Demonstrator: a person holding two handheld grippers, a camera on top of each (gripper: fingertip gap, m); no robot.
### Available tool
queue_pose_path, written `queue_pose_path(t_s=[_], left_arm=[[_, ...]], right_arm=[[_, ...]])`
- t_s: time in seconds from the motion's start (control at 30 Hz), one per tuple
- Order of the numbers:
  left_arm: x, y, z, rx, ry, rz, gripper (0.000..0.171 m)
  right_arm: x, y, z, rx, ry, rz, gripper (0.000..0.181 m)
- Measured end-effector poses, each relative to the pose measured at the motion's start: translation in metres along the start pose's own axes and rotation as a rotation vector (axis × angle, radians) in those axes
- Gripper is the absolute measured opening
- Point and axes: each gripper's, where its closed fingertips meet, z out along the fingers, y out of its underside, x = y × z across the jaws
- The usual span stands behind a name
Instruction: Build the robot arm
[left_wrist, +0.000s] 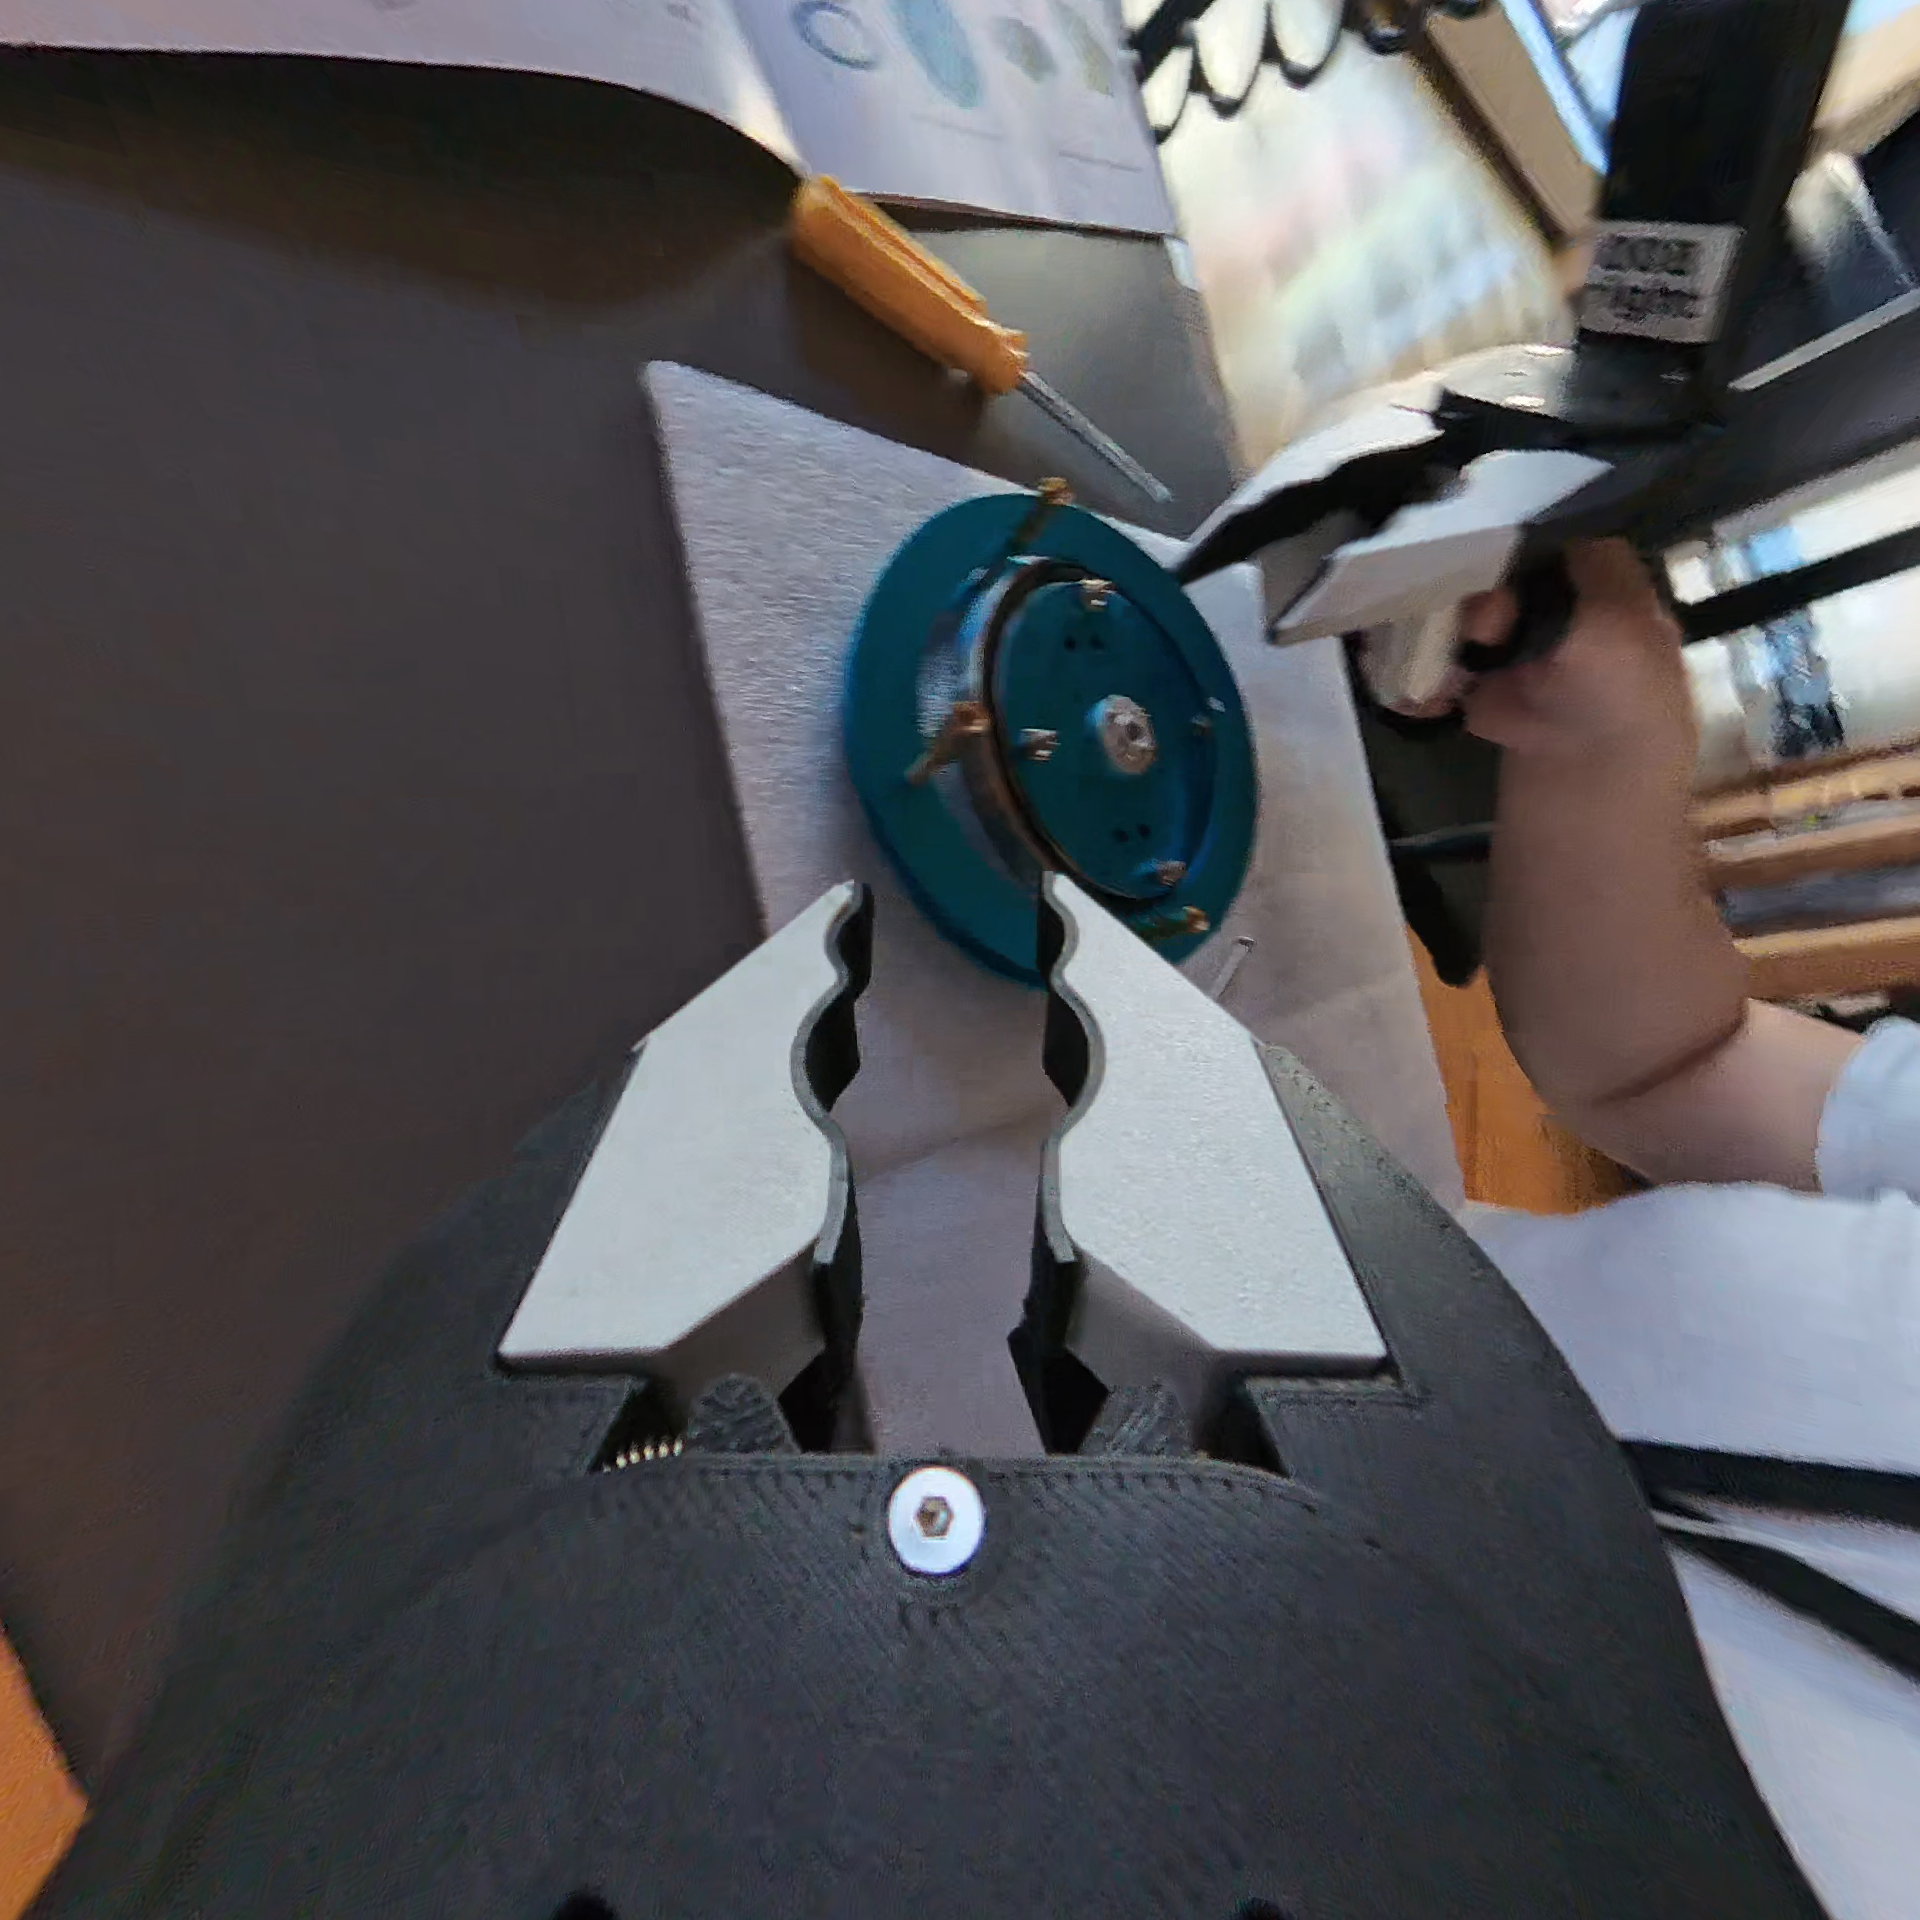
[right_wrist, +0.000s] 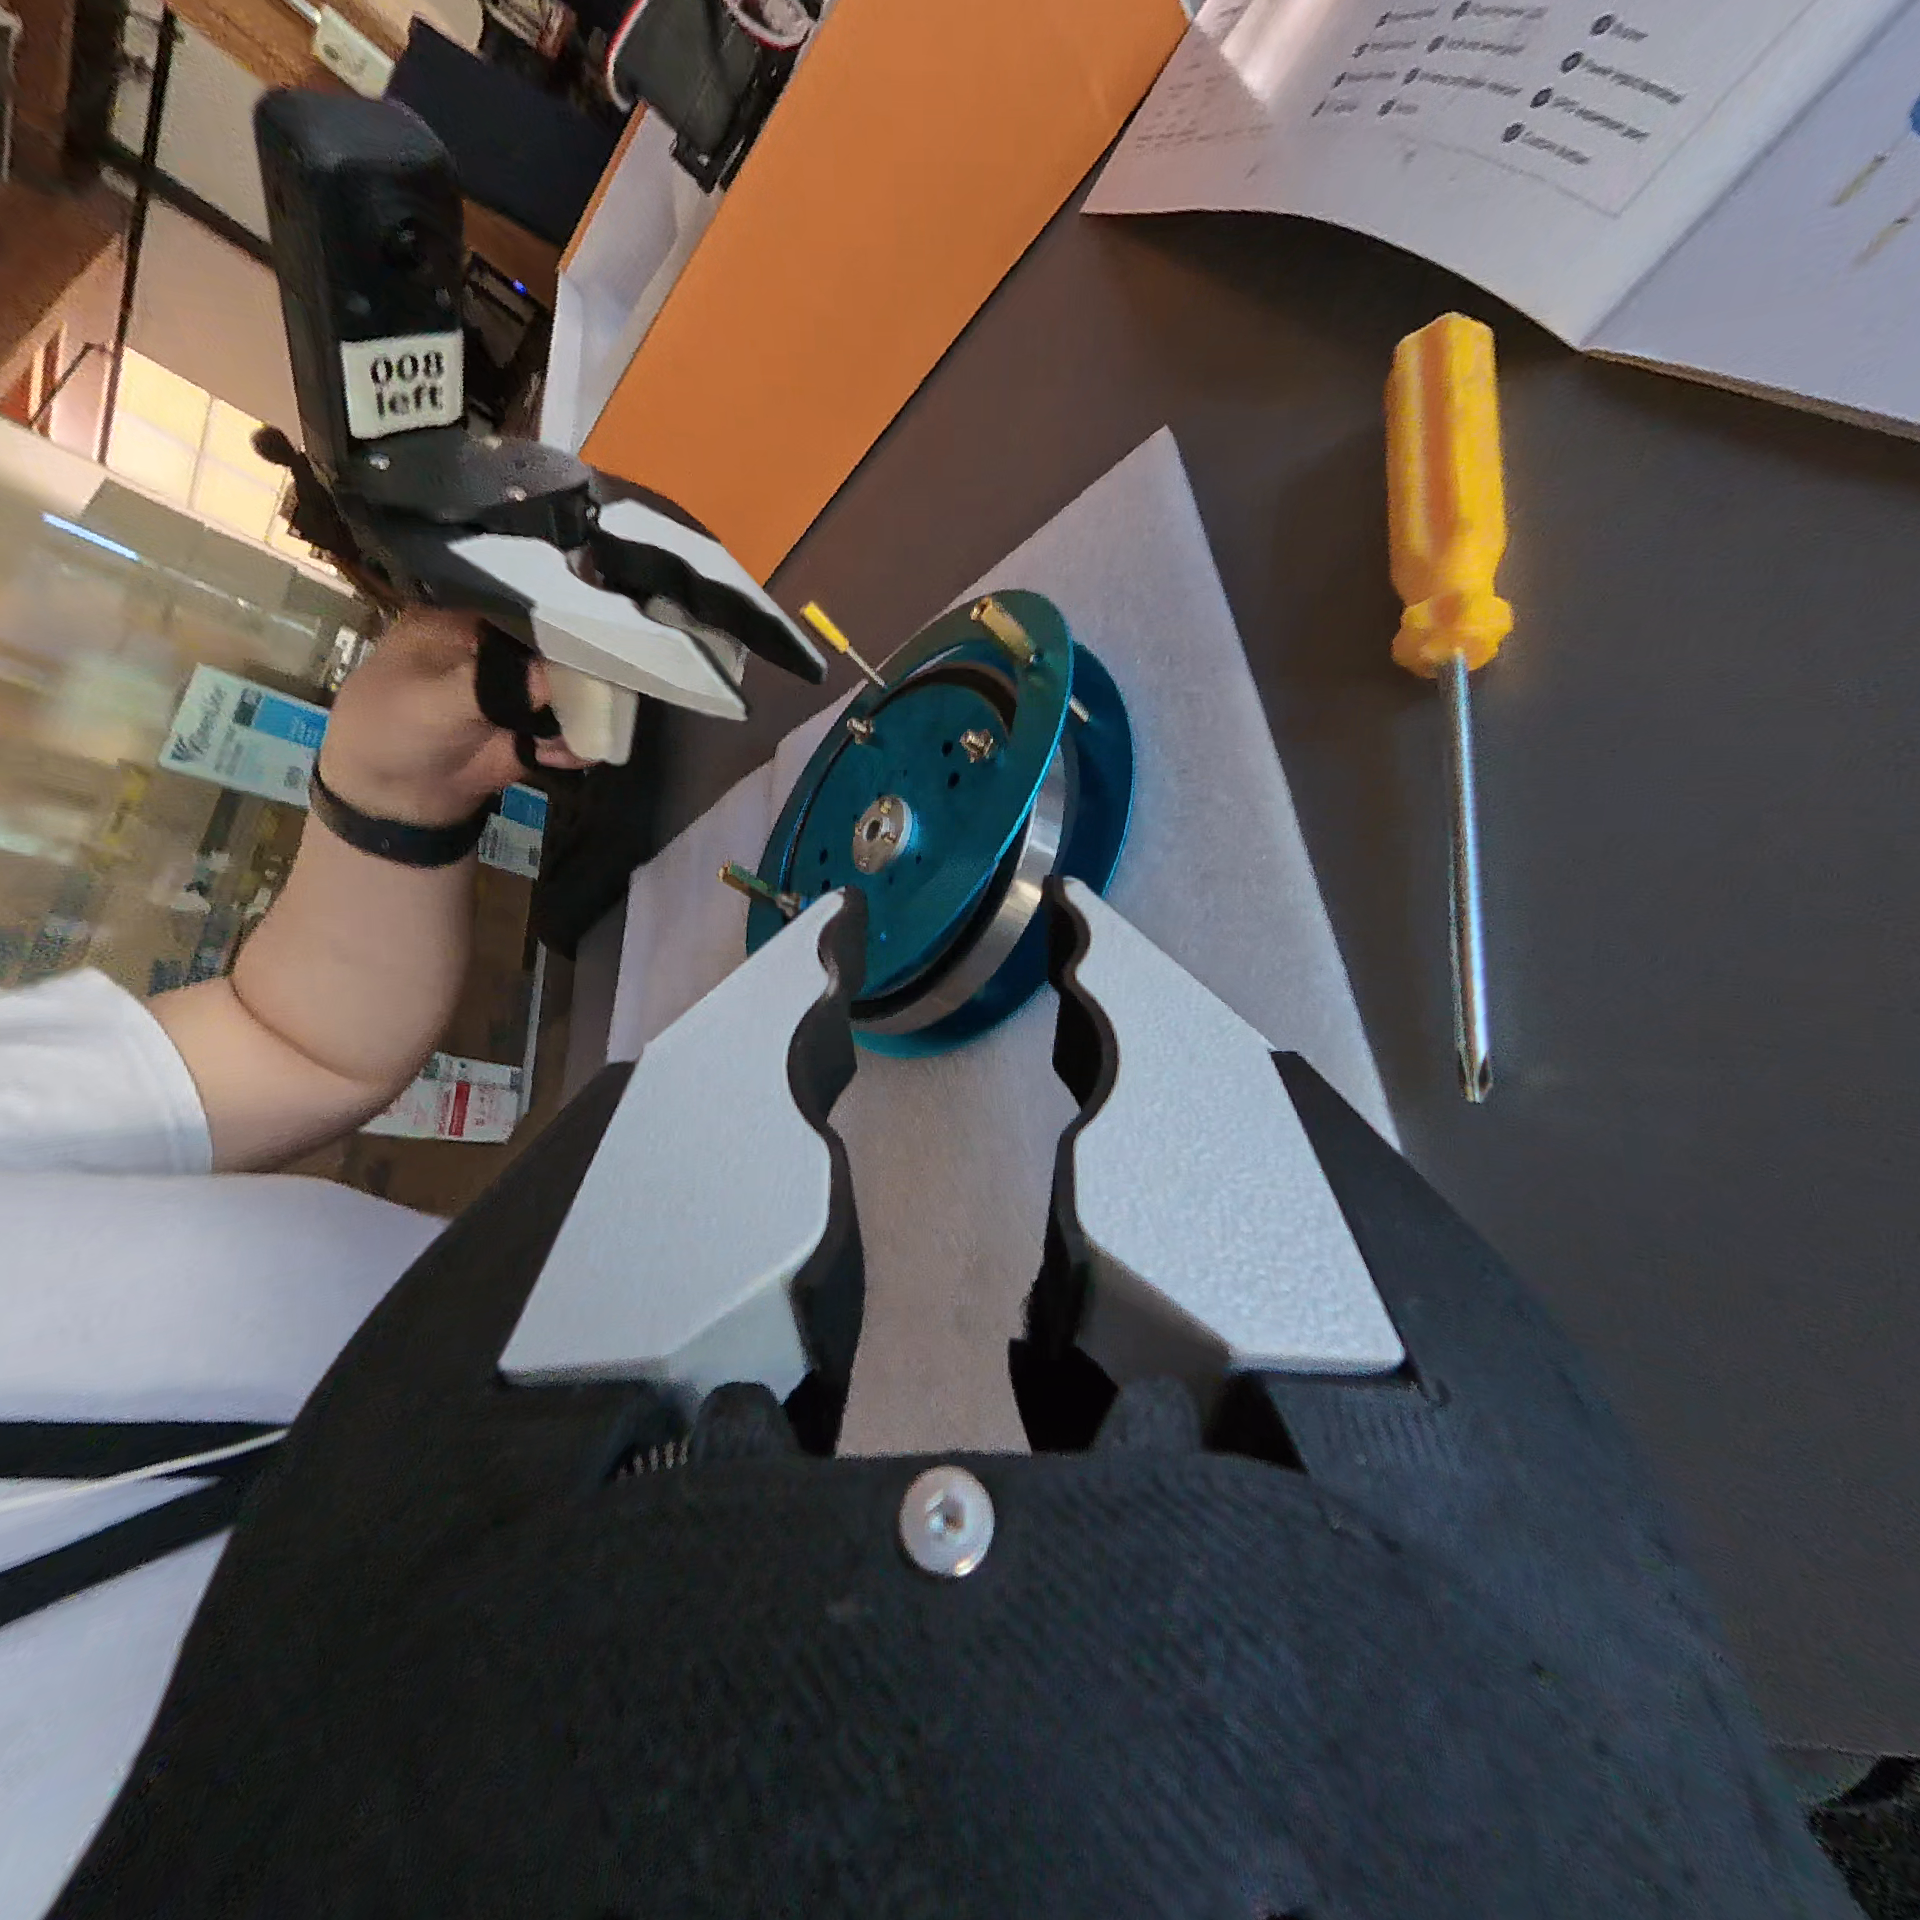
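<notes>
Lying on a white sheet (right_wrist: 1195, 831) on the dark table (right_wrist: 1662, 1247), the blue disc assembly (right_wrist: 935, 821) carries brass standoffs (right_wrist: 1003, 623) around its rim and a metal hub (right_wrist: 881, 831) at its centre. Both grippers have their jaws spread with nothing between them: the right gripper (right_wrist: 951, 894) hovers at the disc's near edge, and the left gripper (left_wrist: 956, 904) sits just short of the disc. A small yellow-handled tool (right_wrist: 836, 639) lies beside the disc. An orange screwdriver (right_wrist: 1449, 582) rests apart on the table, near an open booklet (right_wrist: 1558, 156).
</notes>
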Motion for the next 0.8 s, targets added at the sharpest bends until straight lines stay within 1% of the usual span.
queue_pose_path(t_s=[0.07, 0.1, 0.13, 0.2, 0.27, 0.3, 0.4, 0.5, 0.63, 0.67, 0.77, 0.8], left_arm=[[-0.012, 0.002, 0.004, -0.004, -0.072, -0.024, 0.033], [-0.016, 0.004, 0.007, -0.016, -0.103, -0.039, 0.039], [-0.018, 0.005, 0.010, -0.022, -0.117, -0.054, 0.041], [-0.019, 0.002, 0.011, -0.012, -0.143, -0.065, 0.039], [-0.021, 0.002, 0.011, -0.020, -0.160, -0.072, 0.036], [-0.021, 0.002, 0.011, -0.019, -0.161, -0.079, 0.037], [-0.020, -0.001, 0.008, -0.002, -0.144, -0.099, 0.036], [-0.014, -0.004, 0.007, 0.034, -0.089, -0.135, 0.032], [-0.010, 0.004, 0.016, 0.000, -0.077, -0.129, 0.032], [-0.010, 0.003, 0.017, 0.003, -0.084, -0.120, 0.030], [-0.002, -0.004, 0.017, 0.050, -0.054, -0.091, 0.000], [0.005, -0.007, 0.017, 0.065, -0.017, -0.088, 0.000]], right_arm=[[0.002, -0.001, 0.002, -0.007, 0.024, 0.032, 0.032], [0.004, -0.001, 0.003, -0.008, 0.040, 0.042, 0.031], [0.005, -0.001, 0.004, -0.009, 0.058, 0.046, 0.029], [0.008, 0.001, 0.005, -0.019, 0.083, 0.049, 0.024], [0.013, 0.006, 0.006, -0.039, 0.120, 0.039, 0.025], [0.014, 0.006, 0.006, -0.035, 0.132, 0.039, 0.028], [0.013, 0.006, 0.005, -0.033, 0.134, 0.040, 0.026], [0.011, 0.007, 0.006, -0.043, 0.125, 0.041, 0.026], [0.011, 0.008, 0.005, -0.050, 0.117, 0.048, 0.026], [0.011, 0.008, 0.004, -0.052, 0.114, 0.049, 0.026], [0.011, 0.009, 0.004, -0.052, 0.110, 0.054, 0.026], [0.011, 0.009, 0.003, -0.050, 0.109, 0.054, 0.026]])
